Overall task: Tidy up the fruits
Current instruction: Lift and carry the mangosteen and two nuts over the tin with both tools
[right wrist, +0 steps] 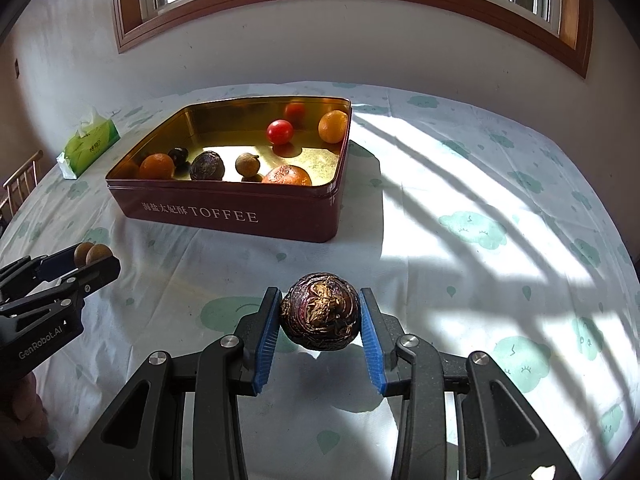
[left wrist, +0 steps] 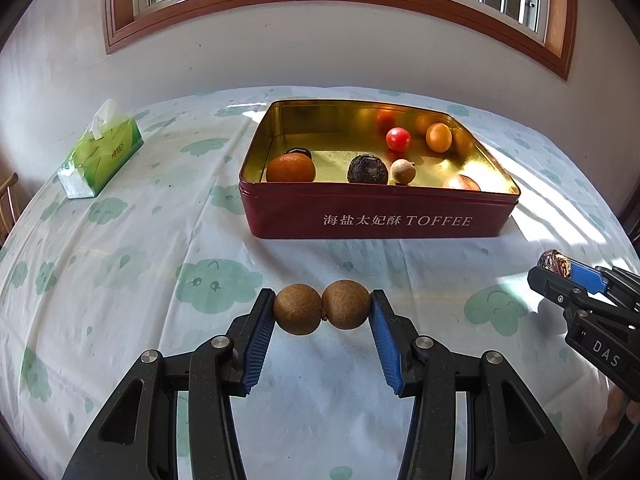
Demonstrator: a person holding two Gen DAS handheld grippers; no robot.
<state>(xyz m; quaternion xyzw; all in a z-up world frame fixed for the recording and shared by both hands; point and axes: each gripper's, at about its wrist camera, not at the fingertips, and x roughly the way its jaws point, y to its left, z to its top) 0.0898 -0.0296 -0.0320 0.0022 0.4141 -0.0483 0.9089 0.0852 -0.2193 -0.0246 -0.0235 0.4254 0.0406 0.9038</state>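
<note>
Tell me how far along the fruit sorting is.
Mostly done, it seems. Done: the tin already holds two oranges, a tomato, a kumquat and several darker fruits. In hand: the left gripper pinches two brown longans, and the right gripper pinches a wrinkled passion fruit, both short of the tin. Left: dropping these in. No loose fruit shows on the tablecloth.

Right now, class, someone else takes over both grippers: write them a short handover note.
Left gripper: shut on two brown fruits, held above the table.
Right gripper: shut on a dark wrinkled fruit, also off the table.
Tin: already holds oranges, a red fruit, a dark wrinkled one and small ones.
Left to do: carry both loads to the tin and release them inside.
</note>
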